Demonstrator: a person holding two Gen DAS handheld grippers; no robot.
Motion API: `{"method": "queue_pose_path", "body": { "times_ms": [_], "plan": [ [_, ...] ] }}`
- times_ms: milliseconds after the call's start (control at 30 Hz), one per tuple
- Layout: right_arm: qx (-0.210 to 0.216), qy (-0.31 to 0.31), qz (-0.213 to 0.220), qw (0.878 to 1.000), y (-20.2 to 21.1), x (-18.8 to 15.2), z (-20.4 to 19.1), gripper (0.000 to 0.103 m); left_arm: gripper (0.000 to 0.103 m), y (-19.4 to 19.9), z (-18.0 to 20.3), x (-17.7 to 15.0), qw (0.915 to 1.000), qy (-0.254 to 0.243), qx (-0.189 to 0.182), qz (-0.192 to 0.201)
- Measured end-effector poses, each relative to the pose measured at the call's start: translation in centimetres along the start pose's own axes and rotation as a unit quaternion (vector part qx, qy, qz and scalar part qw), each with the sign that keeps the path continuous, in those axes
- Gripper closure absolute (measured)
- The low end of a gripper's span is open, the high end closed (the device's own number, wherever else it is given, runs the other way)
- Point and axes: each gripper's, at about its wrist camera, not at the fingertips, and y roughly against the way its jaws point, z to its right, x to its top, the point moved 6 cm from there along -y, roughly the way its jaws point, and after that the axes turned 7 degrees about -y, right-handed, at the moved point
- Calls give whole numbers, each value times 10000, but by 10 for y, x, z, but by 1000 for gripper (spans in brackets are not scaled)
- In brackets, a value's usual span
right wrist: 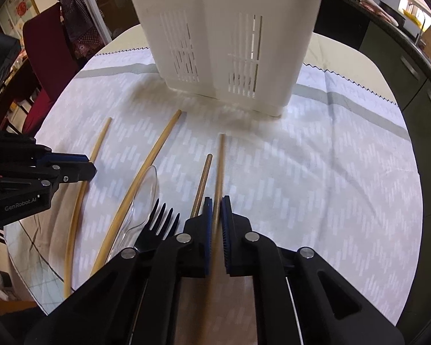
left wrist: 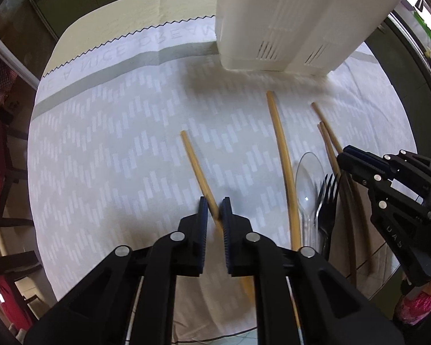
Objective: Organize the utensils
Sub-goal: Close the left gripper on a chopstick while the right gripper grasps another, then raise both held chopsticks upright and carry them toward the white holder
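Wooden chopsticks — each gripper clenches one: left gripper at lower centre, right gripper likewise — long axes pointing toward the white slotted plastic caddy above.

The white utensil caddy stands tall at the far side of the bench, blocking passage there. Right of the rightmost chopstick the cloth lies bare. To the left, chopsticks, a clear spoon and a black fork crowd together.
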Motion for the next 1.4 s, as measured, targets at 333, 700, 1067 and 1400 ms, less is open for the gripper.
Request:
{"method": "queue_pose_path", "body": {
  "times_ms": [333, 700, 1067, 1400],
  "plan": [
    [466, -363, 244, 9980, 33, -5, 25, 97, 97, 13, 11, 10, 9993, -246, 58, 291],
    [821, -510, 966, 9906, 106, -8, 35, 96, 97, 78, 17, -6, 9944, -472, 24, 943],
    [907, -538, 1410, 9844, 153, -26, 39, 96, 97, 133, 26, -25, 9852, -585, -20, 1613],
    [964, -558, 1655, 9799, 173, -31, 40, 96, 97, 162, 32, -33, 9778, -706, -8, 1974]
  ]
}}
